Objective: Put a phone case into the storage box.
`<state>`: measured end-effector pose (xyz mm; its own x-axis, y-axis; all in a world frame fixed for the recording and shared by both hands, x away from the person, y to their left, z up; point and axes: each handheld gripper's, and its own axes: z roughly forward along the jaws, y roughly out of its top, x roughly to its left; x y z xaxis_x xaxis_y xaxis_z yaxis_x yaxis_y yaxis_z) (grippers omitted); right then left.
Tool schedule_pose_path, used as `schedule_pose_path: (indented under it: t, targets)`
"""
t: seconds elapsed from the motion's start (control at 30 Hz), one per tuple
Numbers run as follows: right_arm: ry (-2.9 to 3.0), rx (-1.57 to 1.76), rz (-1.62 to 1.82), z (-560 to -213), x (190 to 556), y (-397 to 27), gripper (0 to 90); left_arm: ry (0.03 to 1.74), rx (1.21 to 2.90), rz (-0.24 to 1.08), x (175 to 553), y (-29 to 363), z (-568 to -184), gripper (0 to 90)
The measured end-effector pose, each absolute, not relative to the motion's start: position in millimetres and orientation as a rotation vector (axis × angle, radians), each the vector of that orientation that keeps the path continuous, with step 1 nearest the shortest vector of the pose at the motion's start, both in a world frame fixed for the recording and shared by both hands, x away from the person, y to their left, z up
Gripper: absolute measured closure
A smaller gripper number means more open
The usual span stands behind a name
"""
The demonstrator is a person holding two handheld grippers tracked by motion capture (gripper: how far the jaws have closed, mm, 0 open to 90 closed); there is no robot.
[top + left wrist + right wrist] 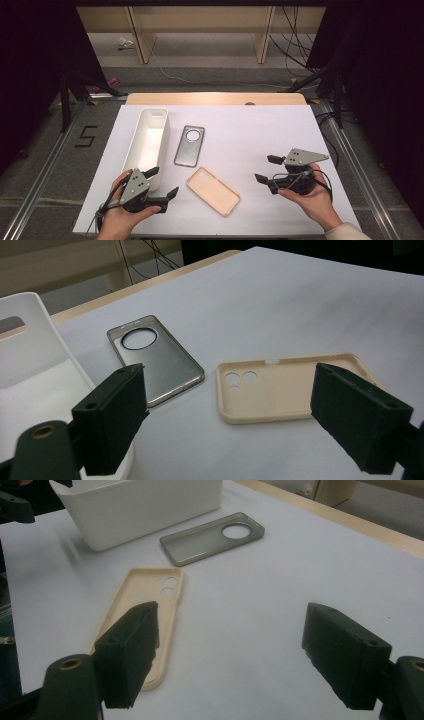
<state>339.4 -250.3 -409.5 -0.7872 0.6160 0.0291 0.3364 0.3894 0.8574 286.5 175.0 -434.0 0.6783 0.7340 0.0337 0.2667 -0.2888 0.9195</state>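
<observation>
We hold 2 grippers over the white table (260, 135), both with jaws spread and nothing between them. The beige phone case (213, 191) lies flat, open side up, just right of our left gripper (165, 186) and well left of our right gripper (264, 169), so the left is nearer. Its long axis runs diagonally, from upper left to lower right in the high view. The grey phone case (189, 145) lies beyond it, beside the white bin (142, 131). Probably the bin is where the cases go, though we cannot be sure.
</observation>
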Motion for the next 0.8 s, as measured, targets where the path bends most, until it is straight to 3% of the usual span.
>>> schedule_pose_path:
  t: [0.37,0.8]
  targets:
    - [2.355,0.858,1.35,-410,340,-251,22.2,0.763,1.946,0.579,303,158,-417,19.9]
    - [2.335,0.874,1.366,-409,338,-257,21.9,0.586,2.342,0.613,357,113,-384,27.1]
